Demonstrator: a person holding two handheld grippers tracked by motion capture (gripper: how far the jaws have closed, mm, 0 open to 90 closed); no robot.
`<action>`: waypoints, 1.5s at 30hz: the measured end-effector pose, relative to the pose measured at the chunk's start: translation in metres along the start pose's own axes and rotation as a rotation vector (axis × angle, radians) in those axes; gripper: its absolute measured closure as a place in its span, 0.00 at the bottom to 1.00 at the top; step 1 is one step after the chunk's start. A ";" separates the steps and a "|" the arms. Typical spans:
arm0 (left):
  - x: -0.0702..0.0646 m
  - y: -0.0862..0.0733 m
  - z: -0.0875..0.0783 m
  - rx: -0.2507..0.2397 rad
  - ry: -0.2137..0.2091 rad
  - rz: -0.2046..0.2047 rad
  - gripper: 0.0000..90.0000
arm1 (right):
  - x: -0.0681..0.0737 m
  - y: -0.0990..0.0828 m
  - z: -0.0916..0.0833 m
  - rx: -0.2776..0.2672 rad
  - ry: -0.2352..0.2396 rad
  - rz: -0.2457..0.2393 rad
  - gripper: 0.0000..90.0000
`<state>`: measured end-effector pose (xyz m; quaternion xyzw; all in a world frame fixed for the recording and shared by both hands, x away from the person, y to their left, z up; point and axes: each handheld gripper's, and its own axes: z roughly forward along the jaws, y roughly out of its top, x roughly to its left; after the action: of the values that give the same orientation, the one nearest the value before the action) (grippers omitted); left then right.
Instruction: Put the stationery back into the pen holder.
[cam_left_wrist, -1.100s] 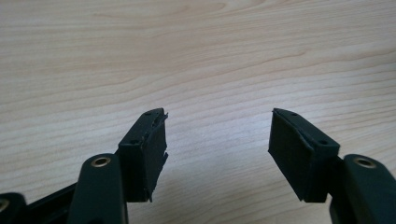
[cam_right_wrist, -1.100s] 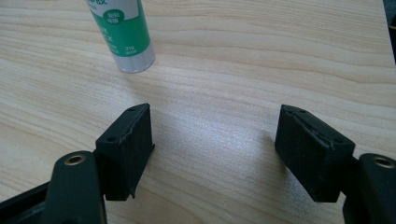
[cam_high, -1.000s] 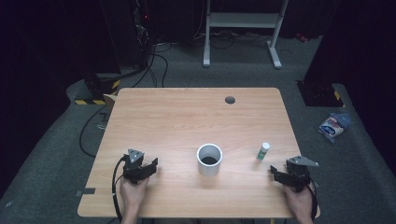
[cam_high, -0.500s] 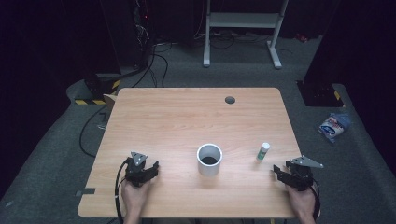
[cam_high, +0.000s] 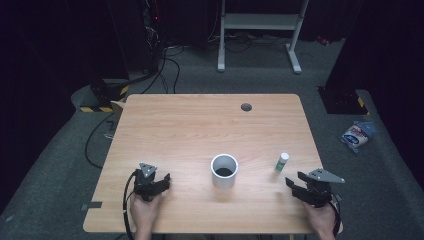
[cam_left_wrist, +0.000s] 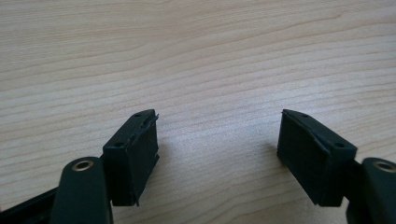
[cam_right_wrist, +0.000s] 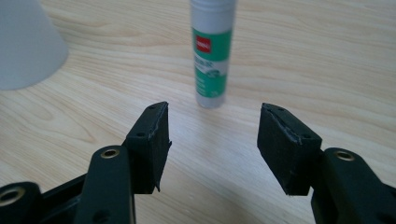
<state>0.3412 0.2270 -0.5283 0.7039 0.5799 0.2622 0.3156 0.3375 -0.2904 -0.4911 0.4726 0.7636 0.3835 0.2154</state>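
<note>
High view: glue stick (cam_high: 282, 162) stands upright on bench (cam_high: 200, 125), long axis vertical, cap up, at approx 3 o'clock of white cup (cam_high: 224, 170), apart from it. Left tongs (cam_high: 159, 181) at 9 o'clock of cup, right tongs (cam_high: 296, 183) near stick's 5 o'clock.

Left gripper view: left tongs (cam_left_wrist: 217, 154) released, bare wood btwn jaws.

Right gripper view: right tongs (cam_right_wrist: 212, 142) released; glue stick (cam_right_wrist: 211, 56) upright at 12 o'clock, w/ cup (cam_right_wrist: 25, 44) at 10 o'clock.
</note>
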 end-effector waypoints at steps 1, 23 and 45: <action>0.000 0.000 0.000 0.000 -0.001 -0.001 0.32 | 0.002 0.002 0.001 -0.002 0.003 -0.009 0.48; 0.000 0.000 0.000 0.000 -0.002 0.003 0.31 | 0.002 0.034 0.027 0.010 -0.024 -0.012 0.54; 0.000 0.000 0.000 0.001 -0.005 0.003 0.31 | 0.003 0.041 0.040 -0.002 -0.019 -0.012 0.70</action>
<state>0.3417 0.2273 -0.5283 0.7056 0.5782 0.2606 0.3161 0.3866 -0.2615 -0.4828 0.4713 0.7641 0.3782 0.2256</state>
